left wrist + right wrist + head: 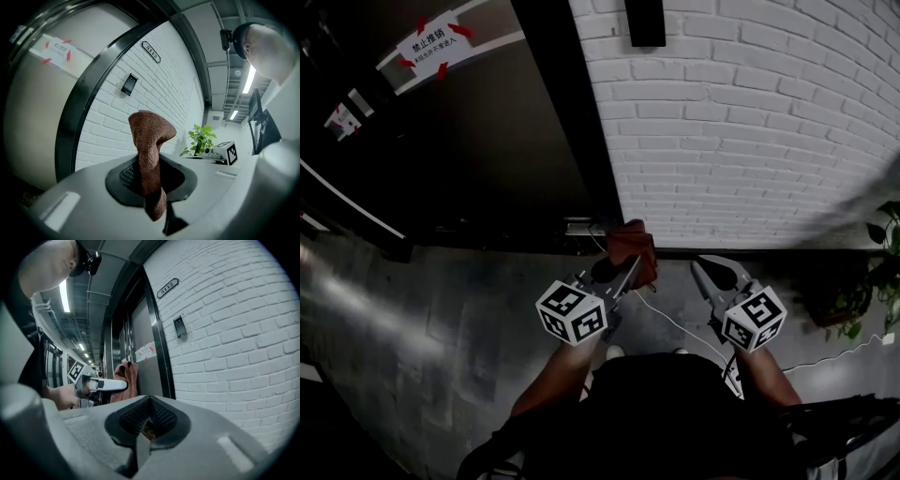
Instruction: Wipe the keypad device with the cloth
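We are pinching the brown cloth [149,140] in the left gripper [150,187], with its jaws pressed onto the lower part of the cloth. In the left gripper view, the cloth's long axis is running upright from the jaws, and its top fold is drooping toward the right of the frame. In the head view, the cloth is pointing toward the base of the white brick wall [750,122].

We are keeping the right gripper [150,420] closed, with its jaws pressed together and nothing gripped between them.

The keypad device [129,84] is sitting on the brick wall at upper centre of the left gripper view, just right of the dark door frame [89,93]. It is well apart from the cloth. Its long axis is running up the wall, and its face is pointing out into the corridor.

A number plate [168,287] above the device is reading "5112". A white sign [431,45] held with red tape is showing "禁止推销"; its smaller line is not legible.

A potted plant [201,137] is standing at right centre.
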The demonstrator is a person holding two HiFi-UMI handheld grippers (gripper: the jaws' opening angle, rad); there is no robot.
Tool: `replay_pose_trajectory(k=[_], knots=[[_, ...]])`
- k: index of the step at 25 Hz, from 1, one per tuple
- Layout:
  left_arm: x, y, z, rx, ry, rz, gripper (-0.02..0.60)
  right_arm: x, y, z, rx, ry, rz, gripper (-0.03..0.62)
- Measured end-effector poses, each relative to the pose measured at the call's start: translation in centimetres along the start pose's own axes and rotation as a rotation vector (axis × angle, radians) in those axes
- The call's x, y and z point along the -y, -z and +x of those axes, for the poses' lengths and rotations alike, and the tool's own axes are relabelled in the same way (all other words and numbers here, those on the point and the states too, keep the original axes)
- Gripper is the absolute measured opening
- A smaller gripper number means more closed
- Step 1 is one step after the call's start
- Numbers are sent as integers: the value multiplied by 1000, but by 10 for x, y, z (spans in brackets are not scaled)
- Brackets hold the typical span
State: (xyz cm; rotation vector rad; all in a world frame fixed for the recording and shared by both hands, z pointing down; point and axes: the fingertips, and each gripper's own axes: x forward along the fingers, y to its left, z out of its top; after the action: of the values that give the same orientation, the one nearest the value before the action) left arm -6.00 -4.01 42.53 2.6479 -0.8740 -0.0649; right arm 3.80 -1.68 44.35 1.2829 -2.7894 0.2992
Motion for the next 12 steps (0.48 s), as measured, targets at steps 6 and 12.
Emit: replay_pose_trajectory(k=[6,12], knots=[[-7,-3,-8,-17,31,17,64,-10,0,3,-8,40,-4,-11],[-8,-3,-9,-25,57,22,64,-12,3,0,-19,71,-4,-11]])
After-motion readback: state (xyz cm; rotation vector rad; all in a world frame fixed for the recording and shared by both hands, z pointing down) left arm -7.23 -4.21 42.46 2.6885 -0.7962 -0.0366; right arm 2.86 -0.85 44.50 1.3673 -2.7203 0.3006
